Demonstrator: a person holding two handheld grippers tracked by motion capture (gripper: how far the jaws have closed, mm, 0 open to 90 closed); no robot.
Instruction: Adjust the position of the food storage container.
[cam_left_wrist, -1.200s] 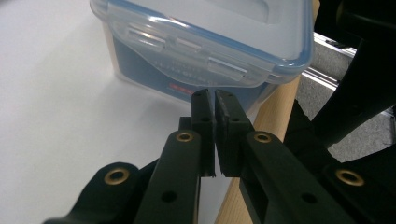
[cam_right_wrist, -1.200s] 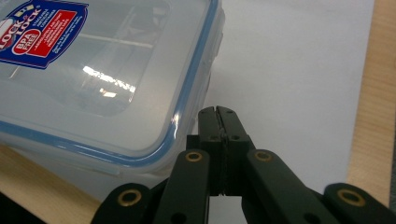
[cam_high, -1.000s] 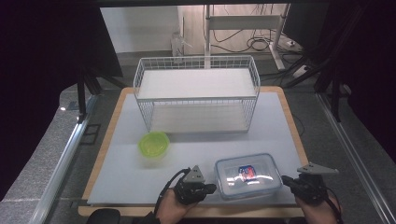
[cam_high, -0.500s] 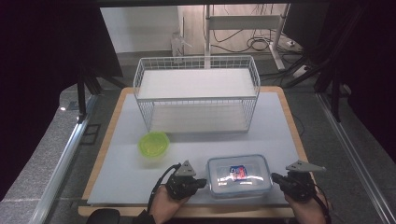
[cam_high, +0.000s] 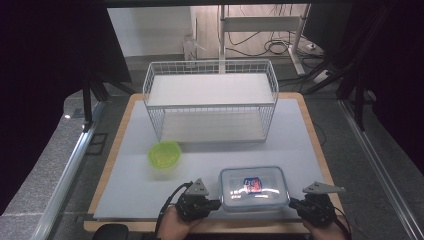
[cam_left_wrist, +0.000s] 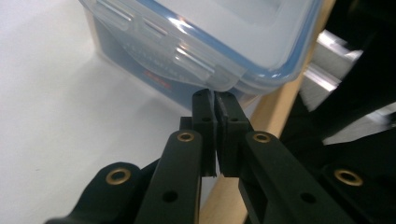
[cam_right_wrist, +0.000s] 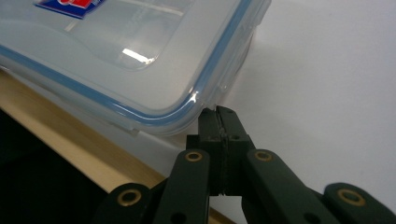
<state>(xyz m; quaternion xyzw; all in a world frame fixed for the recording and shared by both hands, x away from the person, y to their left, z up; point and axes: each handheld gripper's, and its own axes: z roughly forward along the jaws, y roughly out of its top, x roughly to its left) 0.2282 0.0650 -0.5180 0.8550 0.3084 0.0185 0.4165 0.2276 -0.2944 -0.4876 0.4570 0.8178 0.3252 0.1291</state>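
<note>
Both grippers flank the box (cam_high: 254, 187) at the table's near edge, jaws pressed together and empty: the left gripper (cam_left_wrist: 214, 100) tips sit under its corner, the right gripper (cam_right_wrist: 218, 113) likewise. Nothing is lifted; the rack (cam_high: 210, 100) waits beyond.

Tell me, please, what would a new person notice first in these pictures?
First the clear plastic box with a blue-edged lid, at the near edge of the table, with the shut left gripper and right gripper at its two near corners. Behind it stands a white wire rack, and a green bowl sits left of the box.
</note>
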